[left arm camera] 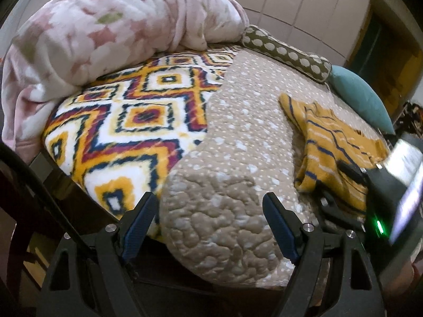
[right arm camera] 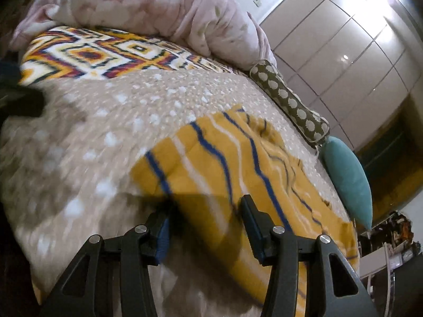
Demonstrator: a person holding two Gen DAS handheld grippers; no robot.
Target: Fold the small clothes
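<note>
While both grippers hang over the near edge of the bed, the small yellow garment (right arm camera: 238,163) with blue and white stripes lies spread on the beige dotted quilt (left arm camera: 238,137), towards the right side of the bed and close to the teal cushion (left arm camera: 362,100); its cloth is rumpled near the far end, flatter near the front. From the left wrist view the left gripper (left arm camera: 211,211) stands with its jaws wide apart, nothing between them but the quilt's puckered edge below; it grips nothing, and the garment sits well off to its right. The right gripper (right arm camera: 206,224) hovers just above the garment's near edge; its jaws are parted about halfway, the striped cloth shows in the gap between them, and the pads do not press on it, so it is released too; its shadow falls dark across the yellow fabric. That view is smeared with blur near the front. In the left view the right gripper's black body (left arm camera: 391,185) with a green light shows at the far right, over the garment. Behind the quilt a blanket with a bold diamond pattern (left arm camera: 127,121) covers the left part of the bed; a pink floral comforter (left arm camera: 105,26) is heaped at the back; a brown bolster with pale dots (left arm camera: 285,50) lies along the far side, just beside the teal cushion; pale cupboard doors (right arm camera: 343,47) rise beyond.
</note>
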